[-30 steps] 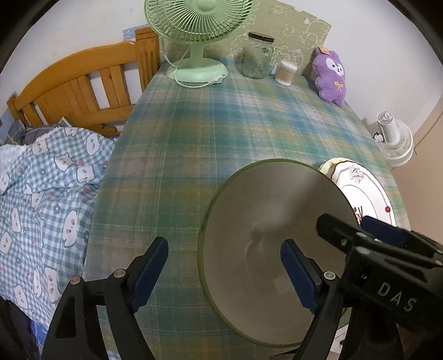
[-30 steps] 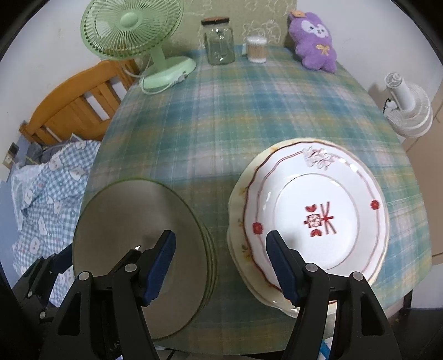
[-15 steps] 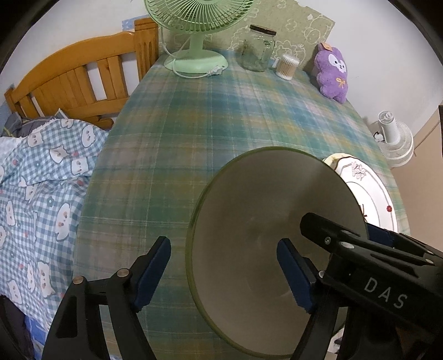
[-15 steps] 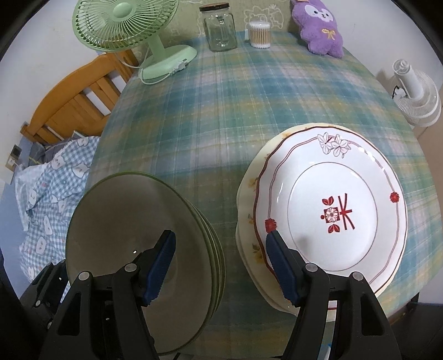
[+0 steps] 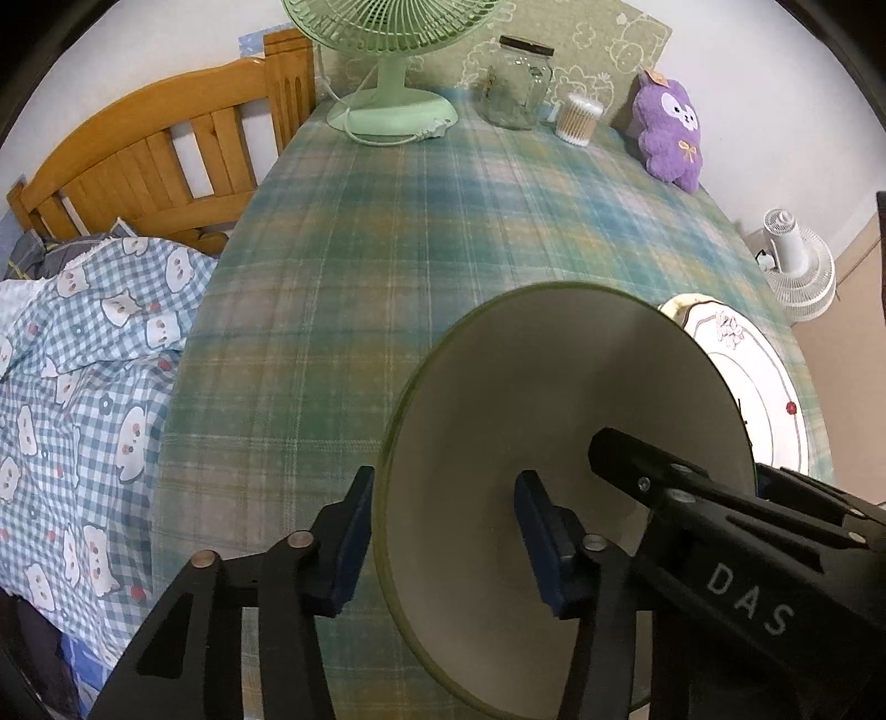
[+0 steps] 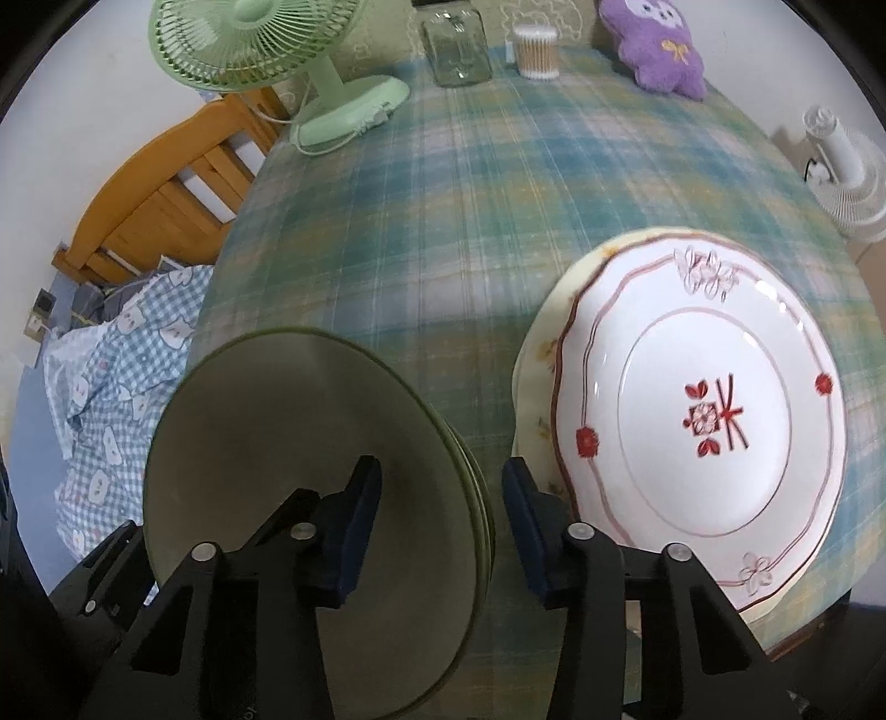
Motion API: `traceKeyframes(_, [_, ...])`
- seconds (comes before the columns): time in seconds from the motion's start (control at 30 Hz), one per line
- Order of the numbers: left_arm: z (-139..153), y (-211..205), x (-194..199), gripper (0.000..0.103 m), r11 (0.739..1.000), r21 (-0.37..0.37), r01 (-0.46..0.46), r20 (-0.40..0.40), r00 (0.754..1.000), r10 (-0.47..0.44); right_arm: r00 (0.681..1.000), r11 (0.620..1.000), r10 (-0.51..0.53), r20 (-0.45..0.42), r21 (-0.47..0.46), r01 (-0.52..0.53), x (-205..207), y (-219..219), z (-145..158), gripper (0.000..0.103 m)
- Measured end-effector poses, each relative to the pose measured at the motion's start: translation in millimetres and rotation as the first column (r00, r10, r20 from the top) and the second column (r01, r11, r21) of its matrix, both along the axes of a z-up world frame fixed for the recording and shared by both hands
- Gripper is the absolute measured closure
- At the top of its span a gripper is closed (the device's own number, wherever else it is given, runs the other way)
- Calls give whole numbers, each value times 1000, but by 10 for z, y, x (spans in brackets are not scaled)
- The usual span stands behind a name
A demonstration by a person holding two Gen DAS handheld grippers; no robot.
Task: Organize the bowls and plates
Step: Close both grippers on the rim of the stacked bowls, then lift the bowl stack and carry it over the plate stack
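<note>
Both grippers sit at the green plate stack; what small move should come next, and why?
Probably finish closing before any lift. The left gripper straddles the left rim of the green plates and the right gripper the right rim; both sets of jaws are closing, pads seemingly not yet pressing, so lifting now might let the stack slip.

You see olive-green plates (image 6: 310, 443) near left; a white plate (image 6: 703, 399) with red flowers right; teal plaid tablecloth (image 6: 470, 194); purple plush (image 6: 662, 44) far right.
</note>
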State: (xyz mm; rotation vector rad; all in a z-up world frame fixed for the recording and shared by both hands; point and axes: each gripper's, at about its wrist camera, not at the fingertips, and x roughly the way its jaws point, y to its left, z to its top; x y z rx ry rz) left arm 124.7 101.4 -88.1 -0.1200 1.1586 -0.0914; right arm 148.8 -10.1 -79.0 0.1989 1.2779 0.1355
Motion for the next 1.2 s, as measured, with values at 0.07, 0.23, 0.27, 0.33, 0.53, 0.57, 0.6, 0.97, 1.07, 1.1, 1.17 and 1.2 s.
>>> traceKeyframes(0.07, [-5,-1,0,58,1000,-11,1,-4,1000,-1,1000,1000,-6,-10,23,6,-7,-5,-17,65])
traceKeyframes(0.23, [1,-28,-2,60,1000,-3,5,-4,1000,-5,1000,1000,3,-5,2,-3,-14,34,1,65])
traceKeyframes(0.27, [6,-31,-3,60,1000,1,5,-4,1000,-5,1000,1000,4,-5,0,-4,-20,32,4,65])
traceKeyframes(0.33, [10,-32,-7,60,1000,4,4,-4,1000,-4,1000,1000,7,-3,-8,-7,-23,48,11,65])
traceKeyframes(0.53, [25,-29,-18,61,1000,3,0,-10,1000,0,1000,1000,9,-5,-21,-9,-34,55,37,65])
traceKeyframes(0.57, [30,-26,-20,61,1000,1,0,-12,1000,0,1000,1000,8,-5,-22,-8,-37,52,41,65])
traceKeyframes(0.6, [38,-26,-23,61,1000,0,0,-13,1000,0,1000,1000,7,-5,-21,-7,-36,51,46,65])
traceKeyframes(0.97, [288,-100,-17,63,999,1,42,41,998,-42,998,998,-45,49,-35,47,-84,-45,354,65])
traceKeyframes(1.07, [387,-155,-9,63,998,3,56,62,996,-57,996,998,-58,68,-33,61,-82,-111,453,65])
traceKeyframes(1.1, [418,-176,-5,63,998,5,59,70,996,-59,996,998,-60,74,-32,62,-82,-132,477,65])
traceKeyframes(1.17, [471,-222,2,63,998,7,59,81,995,-60,995,998,-59,82,-31,62,-70,-183,533,65])
traceKeyframes(1.2, [491,-243,7,63,998,9,58,83,995,-59,995,998,-58,85,-30,61,-62,-203,555,65])
